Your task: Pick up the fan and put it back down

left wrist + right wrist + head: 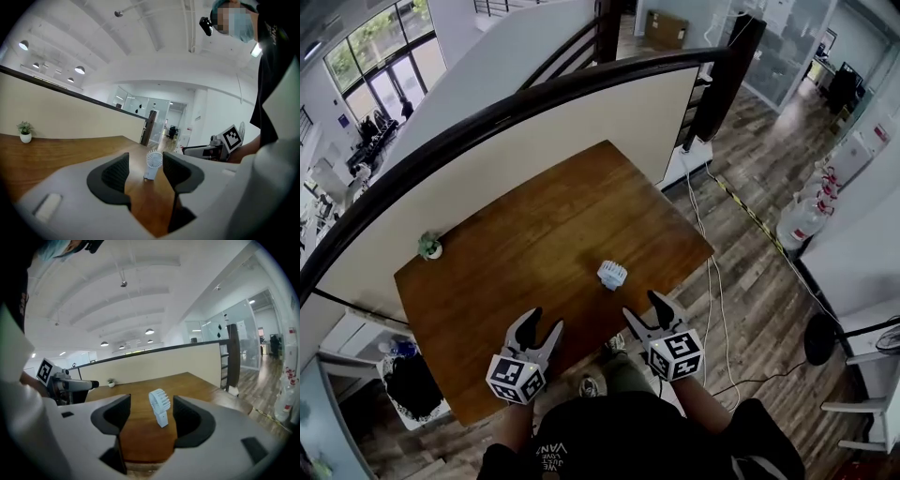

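A small white hand-held fan (612, 275) stands upright on the wooden table (534, 253), near its front right part. In the left gripper view the fan (153, 164) shows beyond the open jaws, apart from them. In the right gripper view the fan (160, 408) stands a little ahead of the open jaws. My left gripper (541, 330) hovers over the table's near edge, left of the fan, open and holding nothing. Right of it, my right gripper (645, 310) is also open, just short of the fan.
A tiny potted plant (429, 247) sits at the table's far left edge. A dark curved railing with a pale panel (516, 112) runs behind the table. Cables (712, 281) trail on the wood floor to the right. A bin with a dark bag (411, 386) stands at the lower left.
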`<state>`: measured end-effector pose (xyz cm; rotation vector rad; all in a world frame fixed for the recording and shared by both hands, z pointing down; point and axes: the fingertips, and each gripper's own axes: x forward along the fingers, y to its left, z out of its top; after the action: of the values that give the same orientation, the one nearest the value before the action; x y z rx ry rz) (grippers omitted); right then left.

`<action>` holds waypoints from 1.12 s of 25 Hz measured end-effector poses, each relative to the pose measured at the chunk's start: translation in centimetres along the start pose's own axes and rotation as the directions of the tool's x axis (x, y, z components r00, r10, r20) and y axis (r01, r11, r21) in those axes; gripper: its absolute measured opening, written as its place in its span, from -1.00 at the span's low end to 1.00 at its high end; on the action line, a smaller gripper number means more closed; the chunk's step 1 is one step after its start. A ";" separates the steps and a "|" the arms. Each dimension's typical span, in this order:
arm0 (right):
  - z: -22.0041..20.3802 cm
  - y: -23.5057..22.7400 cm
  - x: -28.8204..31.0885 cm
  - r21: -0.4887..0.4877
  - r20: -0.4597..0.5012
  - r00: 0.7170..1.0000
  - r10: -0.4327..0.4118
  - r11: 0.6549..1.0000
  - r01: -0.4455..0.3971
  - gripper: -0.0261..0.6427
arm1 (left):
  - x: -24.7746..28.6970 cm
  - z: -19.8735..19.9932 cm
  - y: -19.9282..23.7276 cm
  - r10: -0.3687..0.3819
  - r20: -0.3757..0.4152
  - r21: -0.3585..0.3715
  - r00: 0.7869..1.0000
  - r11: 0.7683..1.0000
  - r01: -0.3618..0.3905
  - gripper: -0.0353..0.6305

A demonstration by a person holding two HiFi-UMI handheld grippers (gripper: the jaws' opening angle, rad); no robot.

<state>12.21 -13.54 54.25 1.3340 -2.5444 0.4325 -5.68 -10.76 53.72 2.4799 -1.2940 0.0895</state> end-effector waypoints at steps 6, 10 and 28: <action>-0.1 -0.6 3.8 -0.088 -0.070 0.994 0.089 0.992 -0.095 -0.16 | 2.2 0.5 0.9 0.048 -0.004 -0.020 0.999 0.999 -0.048 -0.26; -1.1 -1.3 6.5 -0.129 -0.115 0.985 0.129 0.981 -0.144 -0.15 | 3.4 0.5 1.5 0.085 -0.007 -0.036 0.996 0.996 -0.085 -0.26; -2.0 -1.4 13.6 -0.255 -0.287 0.904 0.317 0.884 -0.391 -0.35 | 4.9 1.0 5.4 0.269 -0.006 -0.085 0.963 0.959 -0.269 -0.26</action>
<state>5.93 -23.92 60.92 0.6593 -2.5190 0.2269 -7.28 -17.77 55.29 2.2225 -1.5973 0.0911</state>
